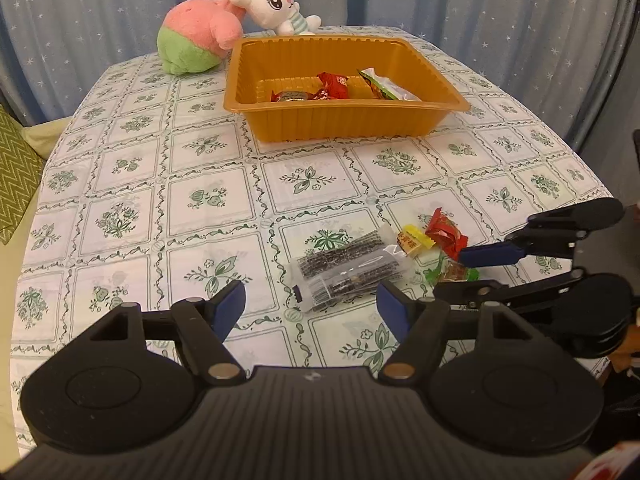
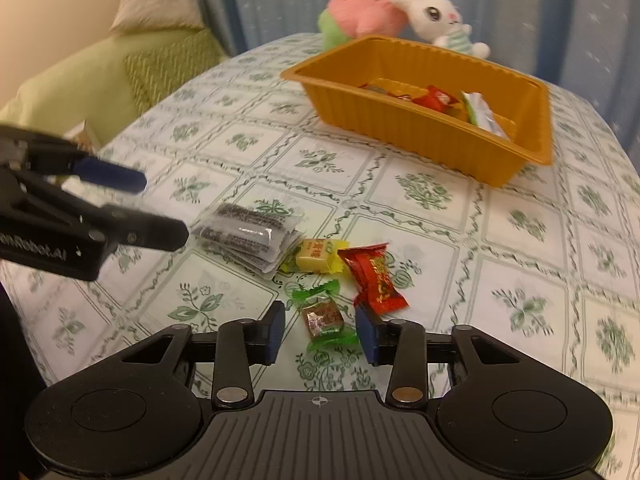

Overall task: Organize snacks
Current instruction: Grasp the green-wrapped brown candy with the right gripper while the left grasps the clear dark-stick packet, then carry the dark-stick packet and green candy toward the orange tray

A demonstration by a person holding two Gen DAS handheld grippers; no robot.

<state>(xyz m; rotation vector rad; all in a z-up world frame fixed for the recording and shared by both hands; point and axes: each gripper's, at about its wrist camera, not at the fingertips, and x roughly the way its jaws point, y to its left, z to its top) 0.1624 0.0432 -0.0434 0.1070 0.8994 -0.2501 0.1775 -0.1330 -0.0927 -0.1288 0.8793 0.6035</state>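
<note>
L wrist view: L gripper point(image 1: 311, 304) at frame bottom, jaws spread wide, nothing between the pads; dark packets point(image 1: 348, 270) lie on the cloth just beyond the tips. R gripper point(image 1: 476, 270) enters from the right edge, seen side-on, tips at the green candy point(image 1: 452, 272), which it half hides here. Yellow candy point(image 1: 414, 240) and red candy point(image 1: 444, 232) sit just beside, centre right. R wrist view: shows what the other cannot, i.e. R gripper point(image 2: 320, 330) jaws part-spread w/ the green candy point(image 2: 324, 318) between them, gap visible each side, pads not pressing. Red candy point(image 2: 374, 276) touches the right pad's tip; yellow candy point(image 2: 316, 256) and dark packets point(image 2: 250, 236) further up, centre. L gripper point(image 2: 160, 206) comes in from the left edge, blurred. Only this view has the bed point(image 2: 80, 80) w/ pillow point(image 2: 154, 6), upper left. Tray point(image 1: 276, 118), orange, ribbed wall, upper centre, well apart from the loose snacks; several wrapped snacks inside, red ones and a green-silver one. Surface: table point(image 1: 160, 200) under white cloth w/ green floral squares. Pink-green plush point(image 1: 200, 28) and white bunny point(image 1: 276, 4) behind the tray, touching. Backdrop: blue star-print curtain point(image 1: 480, 0).
</note>
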